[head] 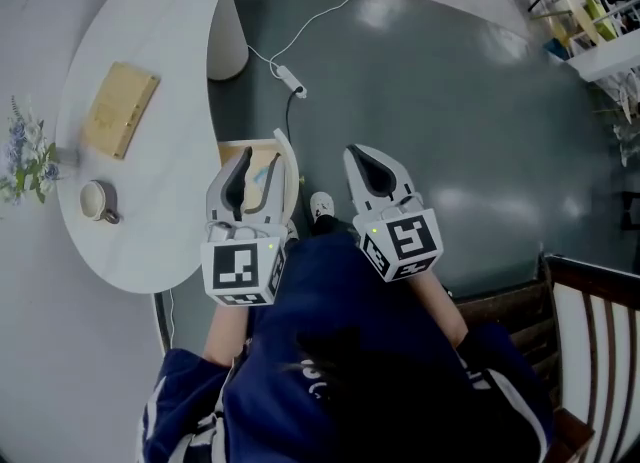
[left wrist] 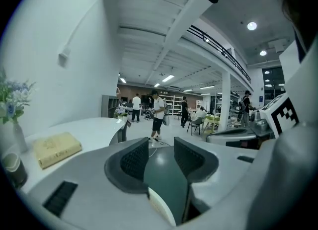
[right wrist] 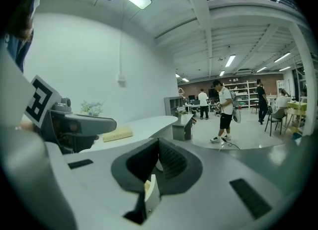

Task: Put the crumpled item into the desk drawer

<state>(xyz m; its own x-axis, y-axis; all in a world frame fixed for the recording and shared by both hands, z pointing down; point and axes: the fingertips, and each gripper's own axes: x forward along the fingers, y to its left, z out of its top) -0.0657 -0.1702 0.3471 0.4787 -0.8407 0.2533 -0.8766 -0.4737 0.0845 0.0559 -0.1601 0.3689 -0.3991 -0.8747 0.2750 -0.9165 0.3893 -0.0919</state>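
Observation:
The drawer [head: 262, 159] stands open under the edge of the white desk [head: 150, 31], showing a wooden bottom and a white front rim [head: 291, 176]. My left gripper [head: 250, 173] hovers over the drawer, its jaws a little apart and empty. In the left gripper view, the left gripper [left wrist: 161, 157] shows dark floor through the gap. My right gripper [head: 370, 166] hangs to the right of the drawer above the floor. In its own view, the right gripper [right wrist: 159, 149] has its pads meeting with nothing between them. No crumpled item is plainly visible.
On the desk lie a tan book [head: 120, 108], a mug [head: 97, 201] and a vase of flowers [head: 25, 161]. A white cable with a power strip [head: 290, 79] runs over the dark floor. A wooden chair [head: 590, 341] stands at the right. People stand far off in the hall.

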